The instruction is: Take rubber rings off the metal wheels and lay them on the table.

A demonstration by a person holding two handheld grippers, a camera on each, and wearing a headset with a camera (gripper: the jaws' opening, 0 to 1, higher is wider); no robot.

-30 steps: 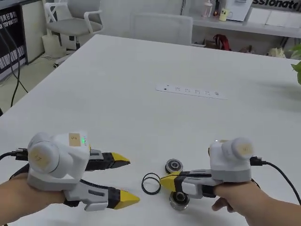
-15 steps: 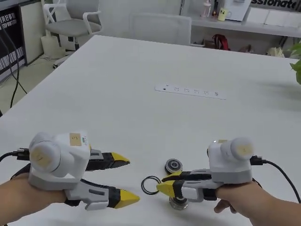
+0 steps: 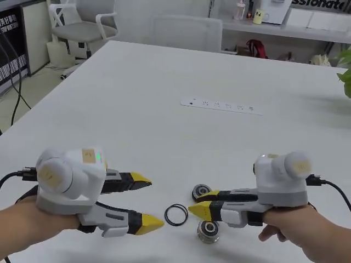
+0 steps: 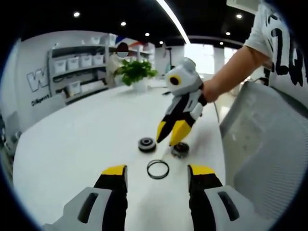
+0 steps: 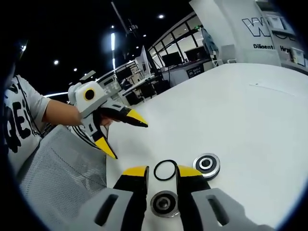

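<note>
A loose black rubber ring lies flat on the white table. Two metal wheels sit just right of it: a dark-rimmed one farther off and a silvery one nearer me. My right gripper hovers between the wheels with its jaws a little apart and nothing in them. In the right gripper view, the near wheel shows low between the jaws, and the ring just past the tips. My left gripper stands wide open left of the ring, holding nothing.
A white power strip lies across the middle of the table. An office chair stands beyond the far left corner, and plant leaves reach in at the right edge. A grey mesh chair back is close beside the near table edge.
My right gripper has drawn back to the right and lifted off the near wheel, which now shows in full. The ring and the far wheel stayed put. The left gripper hardly moved.
</note>
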